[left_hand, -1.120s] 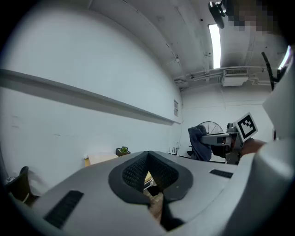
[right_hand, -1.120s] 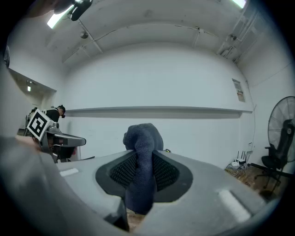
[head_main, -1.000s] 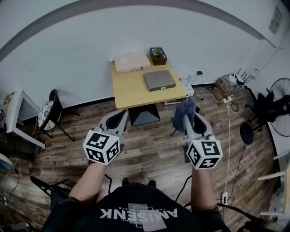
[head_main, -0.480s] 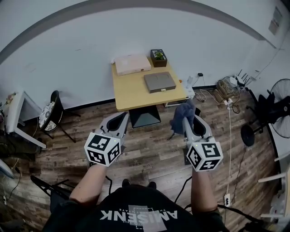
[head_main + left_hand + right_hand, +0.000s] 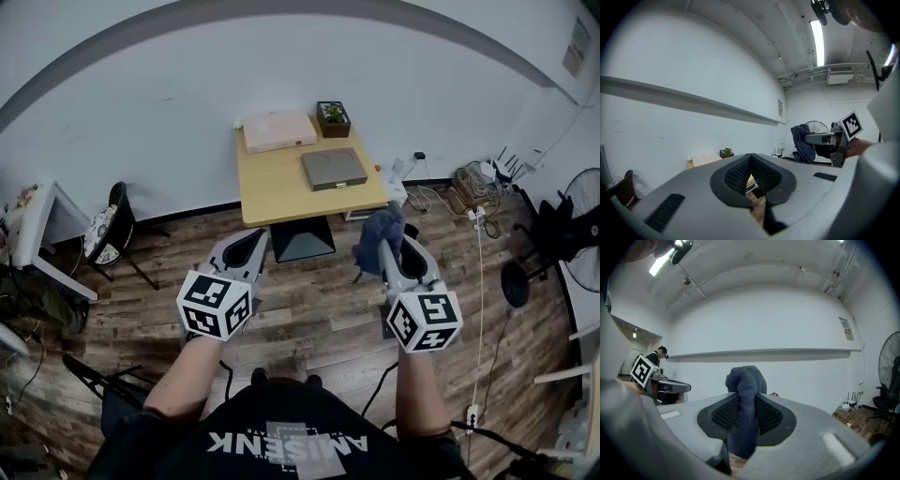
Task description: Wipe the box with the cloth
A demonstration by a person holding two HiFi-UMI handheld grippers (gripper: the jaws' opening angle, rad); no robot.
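Observation:
A small wooden table [image 5: 281, 187] stands by the wall, well ahead of me. A flat grey box [image 5: 333, 169] lies on it, with a pale pink box [image 5: 279, 131] behind it. My right gripper [image 5: 386, 246] is shut on a dark blue cloth [image 5: 379, 236], which bulges above the jaws and hangs below them [image 5: 745, 408]. My left gripper [image 5: 246, 247] is held level with it, shut with nothing between its pads [image 5: 740, 176]. Both grippers hover over the floor, short of the table. The left gripper view shows the cloth [image 5: 802, 143] off to the right.
A small potted plant [image 5: 332, 117] sits at the table's back right corner. A black chair [image 5: 101, 234] and a white table [image 5: 33, 234] stand at the left. Cables and a power strip [image 5: 469, 187] lie at the right, near a black fan [image 5: 577, 225].
Both grippers keep their pose and the cloth stays clamped. The table has drifted slightly right and up in the head view.

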